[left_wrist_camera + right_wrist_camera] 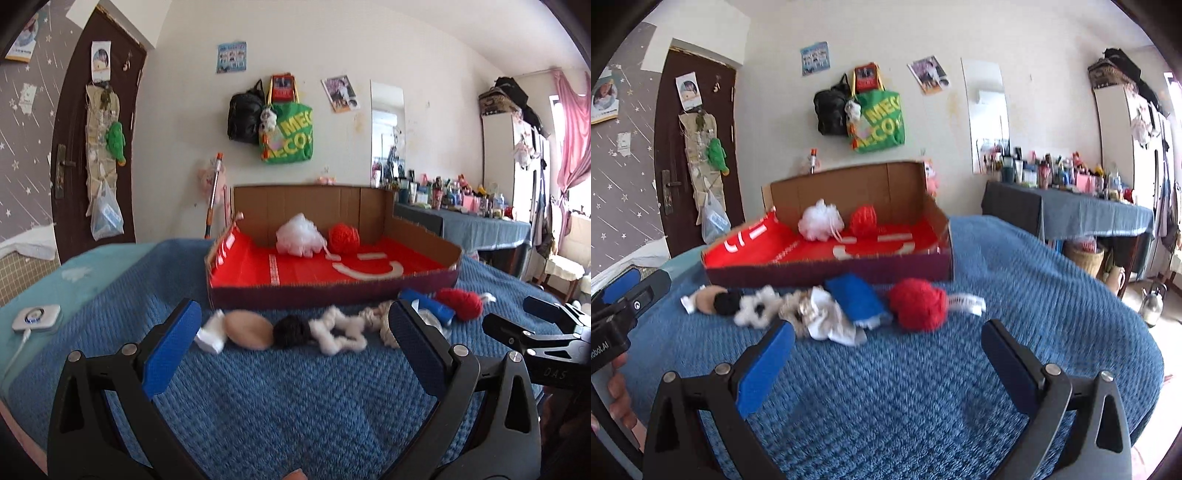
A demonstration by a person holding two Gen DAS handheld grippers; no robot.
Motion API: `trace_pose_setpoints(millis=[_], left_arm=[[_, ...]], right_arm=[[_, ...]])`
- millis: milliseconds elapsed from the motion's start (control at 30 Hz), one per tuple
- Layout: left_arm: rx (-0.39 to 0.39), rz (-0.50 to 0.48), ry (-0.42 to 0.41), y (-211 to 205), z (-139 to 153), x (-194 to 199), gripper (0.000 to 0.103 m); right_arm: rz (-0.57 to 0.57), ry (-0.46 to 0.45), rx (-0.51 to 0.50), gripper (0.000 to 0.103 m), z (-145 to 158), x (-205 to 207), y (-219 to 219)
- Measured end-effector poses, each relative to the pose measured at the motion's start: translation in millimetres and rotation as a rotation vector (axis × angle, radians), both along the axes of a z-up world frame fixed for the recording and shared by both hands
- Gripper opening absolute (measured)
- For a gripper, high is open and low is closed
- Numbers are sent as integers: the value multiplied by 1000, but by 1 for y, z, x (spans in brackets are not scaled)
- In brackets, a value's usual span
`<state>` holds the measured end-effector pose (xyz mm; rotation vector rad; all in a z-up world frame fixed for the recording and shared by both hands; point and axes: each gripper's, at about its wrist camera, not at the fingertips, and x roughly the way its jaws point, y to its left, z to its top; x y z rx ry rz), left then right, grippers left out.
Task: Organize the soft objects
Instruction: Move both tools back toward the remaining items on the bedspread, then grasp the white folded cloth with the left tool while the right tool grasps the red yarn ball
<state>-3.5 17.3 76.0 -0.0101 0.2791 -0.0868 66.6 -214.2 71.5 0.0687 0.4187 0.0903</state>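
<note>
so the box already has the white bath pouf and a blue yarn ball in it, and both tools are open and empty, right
Not quite: the yarn ball in the box is red, not blue, as the right wrist view shows. The rest holds: the white bath pouf sits beside it, and the left tool and right tool are open and empty.

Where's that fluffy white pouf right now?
The white pouf sits inside the cardboard box, at the back by its rear wall, just left of the red yarn ball in both wrist views.

A row of soft things (827, 306) lies before the box (827, 271) on the bed (923, 387).
</note>
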Motion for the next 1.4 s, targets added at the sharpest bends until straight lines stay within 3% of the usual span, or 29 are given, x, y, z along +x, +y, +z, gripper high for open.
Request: trace_pose_setpoints(millis=[300, 667, 900, 1100, 1300, 1400], left_arm=[[15, 13, 100, 4, -16, 16, 103], [33, 41, 210, 28, -8, 48, 103], [38, 72, 268, 57, -2, 73, 103], [79, -5, 368, 74, -4, 96, 103], [170, -42, 438, 75, -15, 111, 103], [186, -49, 461, 75, -19, 118, 92]], right_arm=[[17, 60, 14, 103, -8, 14, -1], [16, 128, 4, 103, 4, 41, -11], [25, 251, -3, 103, 6, 75, -26], [40, 369, 26, 103, 1, 104, -42], [57, 421, 8, 91, -2, 119, -45], [67, 427, -3, 85, -2, 123, -44]])
